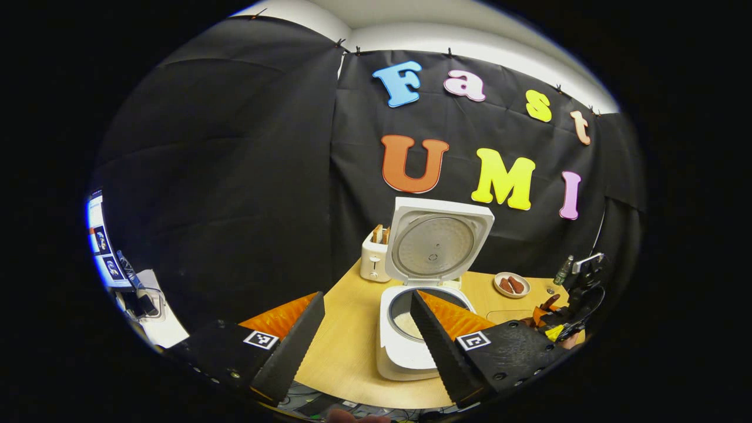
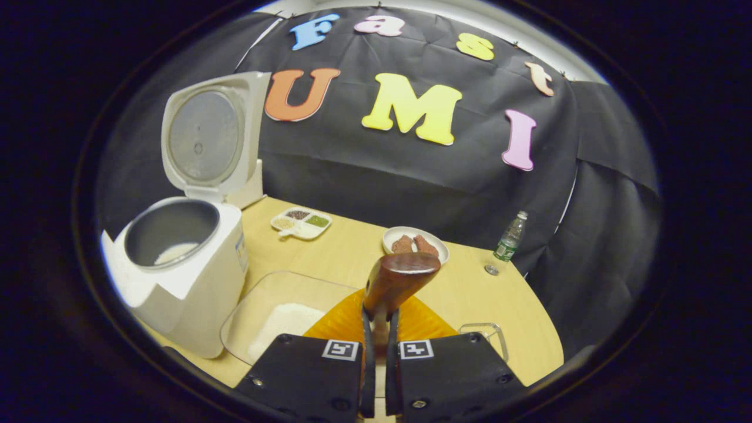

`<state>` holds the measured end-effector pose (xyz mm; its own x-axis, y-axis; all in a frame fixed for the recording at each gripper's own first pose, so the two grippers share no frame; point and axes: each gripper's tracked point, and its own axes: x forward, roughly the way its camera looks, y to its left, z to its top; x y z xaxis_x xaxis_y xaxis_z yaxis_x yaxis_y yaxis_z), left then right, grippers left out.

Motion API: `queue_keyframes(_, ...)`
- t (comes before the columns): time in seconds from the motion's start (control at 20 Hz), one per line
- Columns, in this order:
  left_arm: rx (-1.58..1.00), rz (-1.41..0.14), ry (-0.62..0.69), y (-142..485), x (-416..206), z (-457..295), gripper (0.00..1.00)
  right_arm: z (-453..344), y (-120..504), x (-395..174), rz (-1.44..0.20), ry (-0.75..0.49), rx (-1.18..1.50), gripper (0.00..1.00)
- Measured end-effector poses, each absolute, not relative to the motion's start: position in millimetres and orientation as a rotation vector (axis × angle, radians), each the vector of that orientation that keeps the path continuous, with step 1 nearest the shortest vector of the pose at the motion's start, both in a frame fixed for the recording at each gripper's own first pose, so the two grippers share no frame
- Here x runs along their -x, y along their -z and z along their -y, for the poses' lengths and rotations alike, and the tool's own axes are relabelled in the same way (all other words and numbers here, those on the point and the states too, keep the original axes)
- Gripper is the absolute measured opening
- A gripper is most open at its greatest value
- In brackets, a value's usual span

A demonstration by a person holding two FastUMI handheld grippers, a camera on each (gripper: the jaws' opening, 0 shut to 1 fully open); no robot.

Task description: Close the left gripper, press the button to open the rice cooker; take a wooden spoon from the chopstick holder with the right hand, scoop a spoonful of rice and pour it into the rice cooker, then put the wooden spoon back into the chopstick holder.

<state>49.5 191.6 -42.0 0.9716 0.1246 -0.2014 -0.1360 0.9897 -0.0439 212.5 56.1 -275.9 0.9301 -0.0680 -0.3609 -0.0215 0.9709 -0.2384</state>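
Note:
The white rice cooker (image 1: 411, 346) stands on the wooden table with its lid (image 1: 437, 244) raised, and some rice lies in its pot (image 2: 170, 232). My left gripper (image 1: 367, 296) is open just in front of the cooker, holding nothing. My right gripper (image 2: 380, 314) is shut on the handle of the wooden spoon (image 2: 402, 276), whose brown bowl points up and away with no rice visible on it. Below the spoon lies a clear tray of rice (image 2: 282, 317), right of the cooker. The right gripper (image 1: 573, 299) also appears far right in the left gripper view.
A white toaster (image 1: 375, 255) stands behind the cooker. A plate of reddish-brown food (image 2: 415, 244), a divided dish of grains (image 2: 301, 222) and a plastic bottle (image 2: 508, 241) sit toward the back. A small clear container (image 2: 482, 336) is near the right gripper. A screen (image 1: 100, 241) glows far left.

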Motion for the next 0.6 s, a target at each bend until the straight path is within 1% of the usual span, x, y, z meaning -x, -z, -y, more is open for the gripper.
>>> queue_keyframes(0.15, 0.051, -0.221, -0.132, 48, -47, -191, 0.95, -67, 285, -211, -0.383, 0.017, 0.188, 0.12)
queue_keyframes(0.4, 0.042, -0.235, -0.107, 52, -46, -179, 0.95, -113, 291, -204, -0.432, -0.074, -0.044, 0.12)
queue_keyframes(0.6, 0.040, -0.231, -0.101, 51, -42, -175, 0.95, -129, 290, -200, -0.481, -0.120, -0.251, 0.12)
